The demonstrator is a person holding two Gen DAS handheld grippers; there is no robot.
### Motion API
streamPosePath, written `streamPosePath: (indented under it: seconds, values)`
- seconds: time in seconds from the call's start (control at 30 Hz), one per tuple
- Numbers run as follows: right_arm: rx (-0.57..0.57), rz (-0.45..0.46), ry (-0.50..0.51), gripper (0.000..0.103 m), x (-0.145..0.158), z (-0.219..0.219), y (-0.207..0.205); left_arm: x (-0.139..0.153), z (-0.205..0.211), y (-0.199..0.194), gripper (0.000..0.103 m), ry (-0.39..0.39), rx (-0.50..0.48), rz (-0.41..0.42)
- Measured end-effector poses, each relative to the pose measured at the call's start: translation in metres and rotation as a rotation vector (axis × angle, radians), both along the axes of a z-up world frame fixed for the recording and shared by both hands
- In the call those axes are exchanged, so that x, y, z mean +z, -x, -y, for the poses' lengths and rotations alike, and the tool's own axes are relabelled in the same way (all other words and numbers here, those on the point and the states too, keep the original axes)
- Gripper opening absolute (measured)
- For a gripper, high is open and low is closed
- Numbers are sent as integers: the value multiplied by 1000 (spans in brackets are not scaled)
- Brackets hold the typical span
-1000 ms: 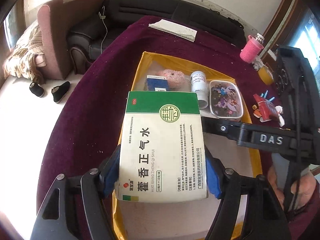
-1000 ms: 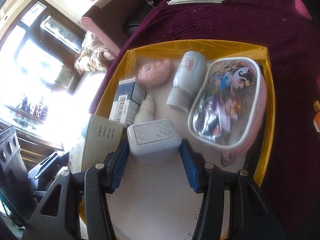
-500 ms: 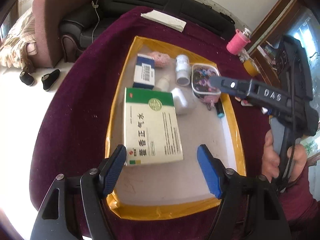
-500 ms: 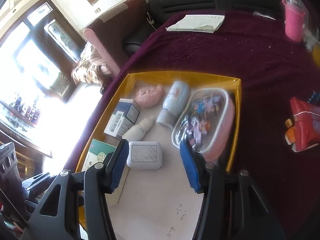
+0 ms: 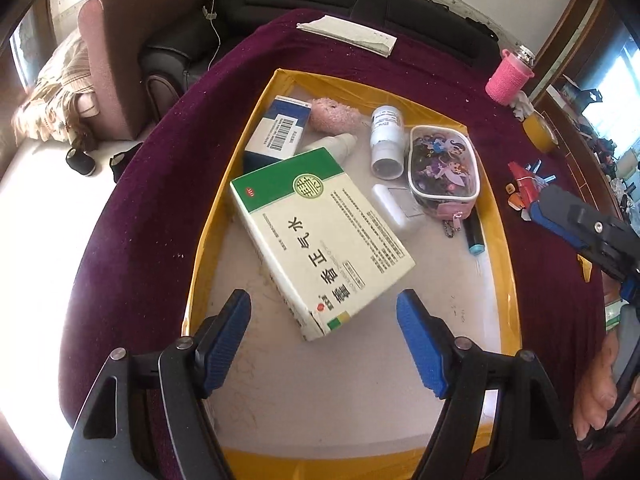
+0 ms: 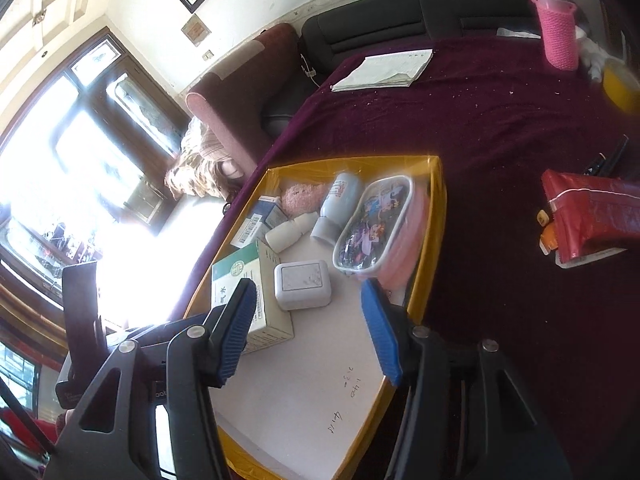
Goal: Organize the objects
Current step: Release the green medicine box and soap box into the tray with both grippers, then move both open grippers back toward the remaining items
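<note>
1. Left wrist view: the left gripper (image 5: 323, 334) is hanging over the near half of the yellow-rimmed tray (image 5: 507, 280), its blue pads standing apart with nothing pressed between them.
2. The green-and-white medicine box (image 5: 320, 236) is lying flat and skewed on the tray floor, its near corner reaching toward the gap between the pads (touching neither).
3. Behind it, a blue-and-white carton (image 5: 276, 132), a pink fuzzy toy (image 5: 334, 115), a small dropper bottle (image 5: 332, 145), a white bottle (image 5: 386, 140) and a cartoon pouch (image 5: 442, 166) are crowding the far end.
4. A small white case (image 5: 394, 206) is sitting between the medicine box and the pouch.
5. Right wrist view: the right gripper (image 6: 310, 330) is hovering above the tray, jaws parted and empty, with the white case lying just beyond its pads.
6. A pink-sleeved bottle (image 6: 558, 28) is standing on the maroon tablecloth (image 6: 500, 128), well apart from the tray.
</note>
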State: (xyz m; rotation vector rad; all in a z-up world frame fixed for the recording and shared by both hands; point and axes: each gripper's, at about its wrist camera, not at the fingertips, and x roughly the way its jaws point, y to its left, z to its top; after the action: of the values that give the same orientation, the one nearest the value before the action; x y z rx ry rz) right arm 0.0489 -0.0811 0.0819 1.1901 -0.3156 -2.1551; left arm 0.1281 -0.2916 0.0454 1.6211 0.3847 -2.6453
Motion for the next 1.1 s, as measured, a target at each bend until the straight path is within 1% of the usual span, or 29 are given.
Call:
streamPosePath:
  seconds: [0.1, 0.13, 0.3, 0.33, 0.4, 0.5, 0.57, 0.63, 0.67, 0.7, 0.77, 0.8, 0.9, 0.93, 1.0, 1.1]
  values:
    - [-17, 5, 34, 55, 0, -13, -1, 15, -4, -18, 70, -16, 2, -54]
    - [-24, 9, 42, 56, -1, -17, 0, 20, -4, -24, 70, -35, 10, -77]
    - [-45, 24, 85, 56, -4, -31, -5, 32, -3, -33, 70, -196, 68, -158]
    - [-46, 21, 85, 56, -4, -32, -7, 33, -3, -33, 70, -206, 80, -163]
    - [-45, 9, 81, 56, -2, -34, -10, 36, -5, -35, 70, -193, 101, -171]
    - [-42, -29, 75, 56, 7, -36, -19, 41, -9, -41, 70, -173, 93, -180]
    - [-39, -93, 62, 56, 25, -31, -26, 46, -10, -45, 70, -167, 95, -192]
    - [21, -139, 76, 56, 53, -14, -29, 49, -6, -50, 70, -161, 107, -203]
    - [59, -154, 95, 57, 67, -5, -31, 49, -4, -53, 70, -162, 120, -206]
    - [95, -168, 114, 67, 80, 5, -33, 49, -1, -55, 70, -169, 133, -211]
    - [151, -188, 112, 81, 97, 25, -37, 48, 3, -59, 71, -188, 141, -217]
    - [162, -203, 92, 81, 99, 33, -40, 47, 4, -60, 71, -192, 141, -215]
    - [144, -262, 17, 81, 82, 41, -52, 45, 6, -60, 71, -207, 136, -223]
    - [130, -261, -8, 81, 72, 39, -54, 46, 5, -59, 71, -211, 131, -226]
    - [105, -242, -17, 81, 56, 30, -53, 47, 0, -55, 71, -213, 118, -229]
    - [8, -223, -29, 81, 35, 0, -47, 47, -13, -52, 71, -212, 85, -233]
